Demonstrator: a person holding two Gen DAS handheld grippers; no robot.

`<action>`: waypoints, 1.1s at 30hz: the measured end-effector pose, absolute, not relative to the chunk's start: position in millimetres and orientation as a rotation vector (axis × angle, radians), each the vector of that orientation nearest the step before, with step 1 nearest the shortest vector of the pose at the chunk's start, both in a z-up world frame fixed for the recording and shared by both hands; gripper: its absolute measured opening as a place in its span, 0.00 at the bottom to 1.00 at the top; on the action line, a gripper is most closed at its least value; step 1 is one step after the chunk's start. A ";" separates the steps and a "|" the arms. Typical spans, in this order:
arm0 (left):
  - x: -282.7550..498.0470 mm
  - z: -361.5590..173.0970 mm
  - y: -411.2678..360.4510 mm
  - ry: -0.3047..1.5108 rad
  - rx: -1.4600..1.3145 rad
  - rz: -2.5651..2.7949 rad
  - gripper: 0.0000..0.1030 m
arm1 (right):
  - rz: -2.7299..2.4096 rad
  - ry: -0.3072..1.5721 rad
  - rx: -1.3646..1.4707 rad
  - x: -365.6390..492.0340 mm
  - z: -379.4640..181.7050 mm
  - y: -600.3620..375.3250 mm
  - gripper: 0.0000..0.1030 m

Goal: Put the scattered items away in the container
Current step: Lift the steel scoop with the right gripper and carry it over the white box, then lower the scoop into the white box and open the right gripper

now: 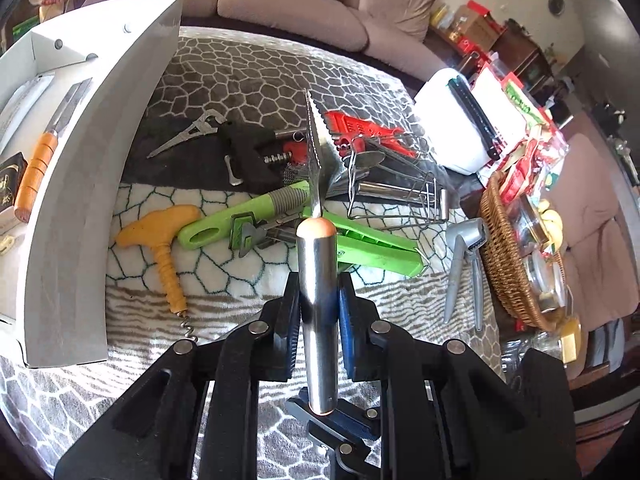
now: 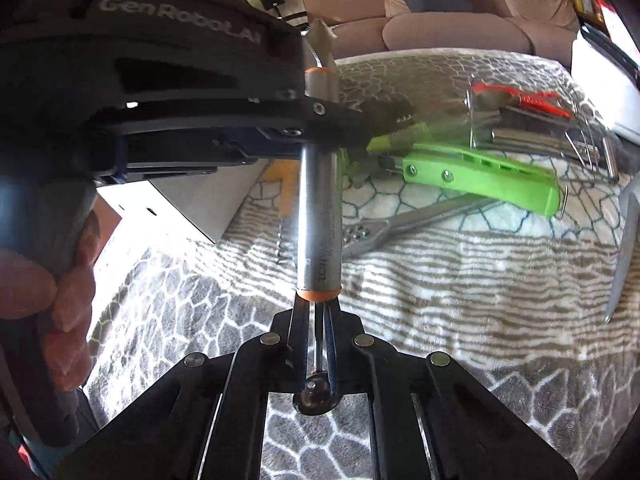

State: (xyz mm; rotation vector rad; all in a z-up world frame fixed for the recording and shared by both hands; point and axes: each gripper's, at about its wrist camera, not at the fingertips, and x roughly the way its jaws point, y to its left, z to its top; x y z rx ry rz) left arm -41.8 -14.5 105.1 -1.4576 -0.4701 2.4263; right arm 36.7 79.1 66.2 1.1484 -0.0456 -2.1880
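A cake server with a steel handle [image 1: 318, 300] and serrated blade [image 1: 318, 148] is held above the patterned blanket. My left gripper [image 1: 319, 292] is shut on its handle. In the right wrist view the same handle [image 2: 320, 216] stands upright; my right gripper [image 2: 319, 320] is shut on the thin hanging loop at its end, and the left gripper [image 2: 328, 120] crosses the handle higher up. The white container [image 1: 72, 208] lies left, with an orange-handled knife [image 1: 38, 168] inside. Scattered tools lie ahead: a yellow corkscrew [image 1: 164, 240], a green tool [image 1: 376, 248] and a red tool [image 1: 360, 128].
A wicker basket [image 1: 504, 264] full of packets stands at the right. A silver garlic press [image 1: 464, 264] lies beside it. A white box [image 1: 452, 128] and a wire rack [image 1: 400, 184] sit beyond the tools. A sofa [image 1: 296, 12] runs along the back.
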 end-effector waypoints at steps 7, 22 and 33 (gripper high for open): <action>-46.1 173.0 -47.5 -0.471 -1.329 2.463 0.16 | -2.158 0.032 1.036 27.8 133.9 47.0 0.06; -114.2 193.8 -227.4 -0.686 -1.374 2.476 0.15 | -1.968 -0.186 1.148 -58.9 179.2 -118.0 0.07; -164.9 91.0 -251.4 -0.745 -1.575 2.372 0.15 | -1.968 -0.169 1.449 -111.7 103.5 -168.2 0.07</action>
